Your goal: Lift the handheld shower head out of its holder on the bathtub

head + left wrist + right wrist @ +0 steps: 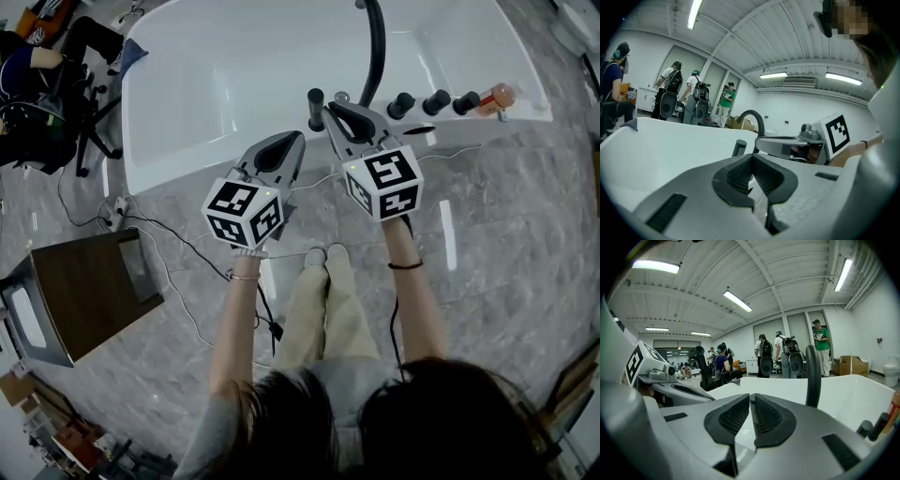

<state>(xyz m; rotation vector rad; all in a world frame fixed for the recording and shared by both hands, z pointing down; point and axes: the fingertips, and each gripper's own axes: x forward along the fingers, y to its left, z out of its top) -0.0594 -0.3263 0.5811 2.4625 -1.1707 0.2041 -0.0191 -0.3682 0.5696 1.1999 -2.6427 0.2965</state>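
Left tongs (294,140) and right tongs (331,112) closed; shower head (316,103) upright.

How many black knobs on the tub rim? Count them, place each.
4: one knob left of the black spout, three right of it; the right gripper may hide others.

White bathtub (187,112) stands on grey marbled floor (506,244). Near rim carries a black arched spout (376,47), then three black knobs (436,101) in a row, and an orange bottle (500,96) at the rim's right end. Floor off the tub's near left corner: power strip (114,214), brown-topped cabinet (89,291).
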